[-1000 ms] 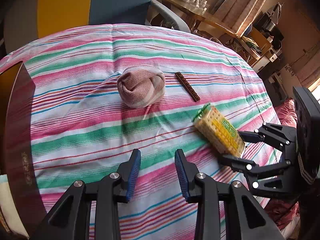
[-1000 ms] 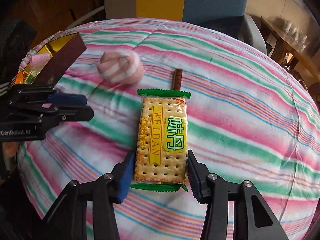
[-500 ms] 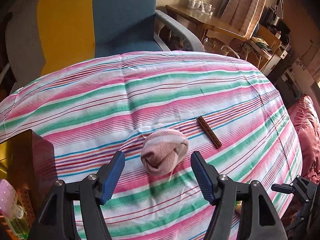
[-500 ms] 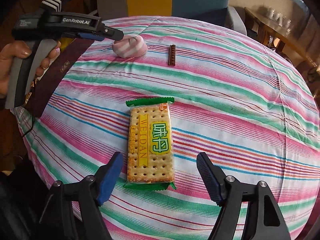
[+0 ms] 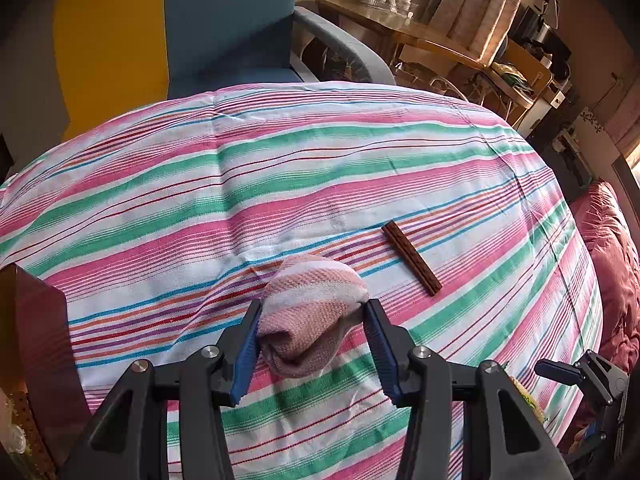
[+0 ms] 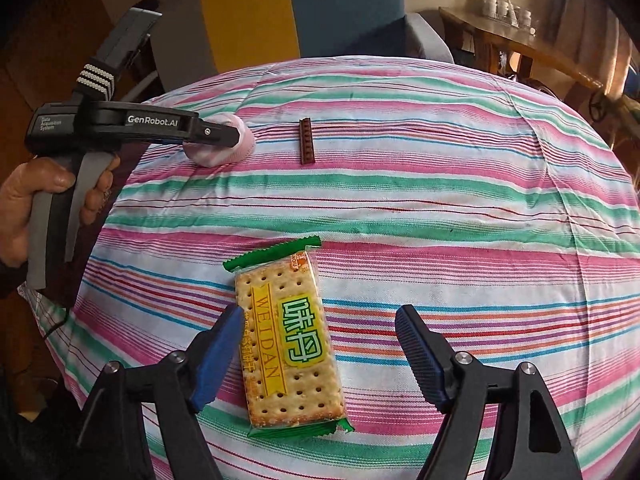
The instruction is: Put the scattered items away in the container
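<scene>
Left wrist view is showing the left gripper (image 5: 310, 330) closing its jaws onto the rolled sock (image 5: 310, 314) dead ahead; the right gripper (image 6: 320, 352) is hanging apart around the cracker packet (image 6: 286, 344)

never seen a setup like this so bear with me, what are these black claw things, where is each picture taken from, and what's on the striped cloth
The claws are hand-held grippers, one in each of a person's hands. Each carries a camera looking forward along its two fingers, so each picture is one gripper's own view.

In the left gripper's view, its blue pads have just been closing and now press on both sides of a rolled pink sock. Beside the sock lies a thin brown stick.

In the right gripper's view, the jaws have opened. A packet of crackers lies flat between them on the striped cloth; the left pad is close against it, the right pad well clear. Farther back you see the hand holding the left gripper.

A dark box edge shows at the cloth's left side.
</scene>
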`<state>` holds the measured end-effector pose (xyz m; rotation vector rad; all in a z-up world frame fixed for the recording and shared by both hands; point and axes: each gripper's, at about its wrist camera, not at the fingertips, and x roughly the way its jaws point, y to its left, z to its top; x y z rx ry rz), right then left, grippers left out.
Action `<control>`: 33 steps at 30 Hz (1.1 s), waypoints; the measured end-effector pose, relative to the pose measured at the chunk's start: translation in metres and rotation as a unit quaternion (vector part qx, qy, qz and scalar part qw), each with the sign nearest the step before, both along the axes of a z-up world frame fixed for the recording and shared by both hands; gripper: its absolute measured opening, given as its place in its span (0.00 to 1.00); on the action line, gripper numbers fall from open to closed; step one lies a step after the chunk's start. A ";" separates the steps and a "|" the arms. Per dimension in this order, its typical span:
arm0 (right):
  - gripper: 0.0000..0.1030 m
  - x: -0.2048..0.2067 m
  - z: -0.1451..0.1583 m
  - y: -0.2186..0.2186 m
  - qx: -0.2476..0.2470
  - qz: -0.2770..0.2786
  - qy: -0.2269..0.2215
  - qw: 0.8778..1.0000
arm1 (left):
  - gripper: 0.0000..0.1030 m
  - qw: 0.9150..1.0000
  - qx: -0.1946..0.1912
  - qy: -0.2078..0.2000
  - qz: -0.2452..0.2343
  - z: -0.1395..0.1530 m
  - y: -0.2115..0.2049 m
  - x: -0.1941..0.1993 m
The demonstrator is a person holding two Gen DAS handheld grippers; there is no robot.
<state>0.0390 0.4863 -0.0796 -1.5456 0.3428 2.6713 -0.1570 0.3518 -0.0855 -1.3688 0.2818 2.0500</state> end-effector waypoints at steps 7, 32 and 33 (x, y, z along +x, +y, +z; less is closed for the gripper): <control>0.79 0.007 -0.004 -0.011 -0.002 -0.016 0.006 1.000 | 0.40 1.000 0.009 -0.011 -0.001 0.001 -0.021 0.029; 0.88 0.055 -0.008 -0.069 0.010 -0.066 0.047 0.997 | 0.44 0.994 0.086 -0.057 -0.017 0.008 -0.120 0.174; 0.91 0.056 -0.009 -0.070 0.010 -0.070 0.050 0.996 | 0.51 0.994 0.089 -0.054 -0.016 0.011 -0.123 0.175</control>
